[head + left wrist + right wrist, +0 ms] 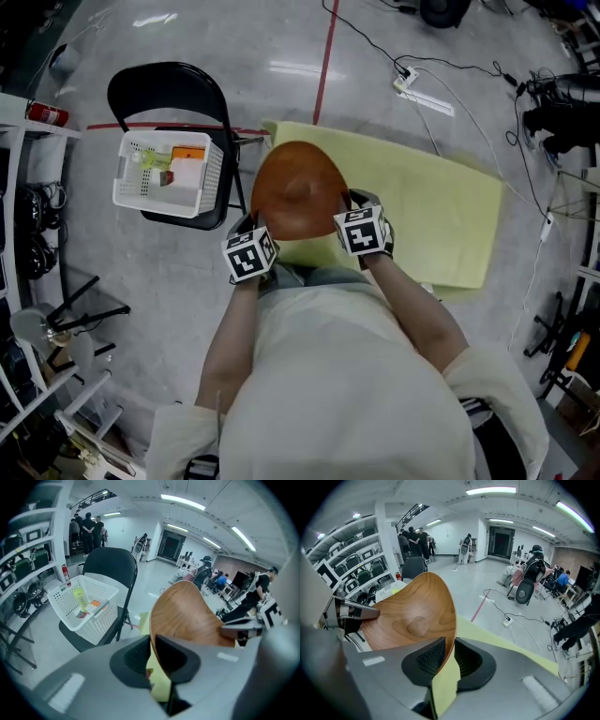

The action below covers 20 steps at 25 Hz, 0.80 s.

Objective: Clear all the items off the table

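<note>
Left hand-held gripper is pinching the near-left rim of the shallow round brown wooden bowl, and the right hand-held gripper is pinching the opposite rim, each with one pad inside the wall and one outside. The head view alone shows both grips at once. It places the bowl over the near-left corner of the yellow-covered counter. The gripper views add that the bowl hangs clear of the cloth, with yellow showing under its rim between the jaws.

Only the left gripper view looks into the white perforated plastic basket on the seat of the black folding chair. It shows a yellow-green bottle and an orange pack inside, and people standing far behind. Only the right gripper view shows the counter's long far edge. Beyond that edge a red tape line and a white power strip with its cable lie on the grey floor.

From above, the chair stands just beside the counter's left corner, with the basket's rim well apart from the bowl. The yellow top stretches away to the right of the bowl. Bare floor lies left of the chair.
</note>
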Tool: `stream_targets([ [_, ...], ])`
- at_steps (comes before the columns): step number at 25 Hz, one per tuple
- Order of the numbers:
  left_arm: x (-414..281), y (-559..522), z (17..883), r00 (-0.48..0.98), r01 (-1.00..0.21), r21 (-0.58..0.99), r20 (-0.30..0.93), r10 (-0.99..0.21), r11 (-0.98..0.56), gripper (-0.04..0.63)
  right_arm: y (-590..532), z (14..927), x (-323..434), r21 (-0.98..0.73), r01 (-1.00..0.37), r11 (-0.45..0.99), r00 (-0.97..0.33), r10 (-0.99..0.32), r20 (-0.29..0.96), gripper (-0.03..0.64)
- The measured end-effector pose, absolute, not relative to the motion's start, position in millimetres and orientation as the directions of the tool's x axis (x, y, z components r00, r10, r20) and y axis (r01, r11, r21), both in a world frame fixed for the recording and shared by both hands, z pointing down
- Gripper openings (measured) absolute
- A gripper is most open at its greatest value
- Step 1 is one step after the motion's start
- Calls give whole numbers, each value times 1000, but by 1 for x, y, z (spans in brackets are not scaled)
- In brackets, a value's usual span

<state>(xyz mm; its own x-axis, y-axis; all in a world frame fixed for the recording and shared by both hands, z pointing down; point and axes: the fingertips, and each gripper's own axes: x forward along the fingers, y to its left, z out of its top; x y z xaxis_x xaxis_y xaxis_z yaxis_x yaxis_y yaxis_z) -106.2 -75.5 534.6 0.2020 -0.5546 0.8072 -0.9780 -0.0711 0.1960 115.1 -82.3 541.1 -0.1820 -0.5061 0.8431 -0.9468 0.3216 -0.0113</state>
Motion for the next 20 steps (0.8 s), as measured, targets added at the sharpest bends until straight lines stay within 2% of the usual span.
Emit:
stream_targets([
  [12, -141, -70, 510, 189, -975, 223, 778, -598, -19, 38, -92, 513, 80, 11, -928, 372, -208, -544, 813, 58],
  [20, -195, -83, 499, 194, -968, 251, 757, -624, 3, 38, -108, 494, 24, -16, -932, 362, -230, -557, 798, 55],
])
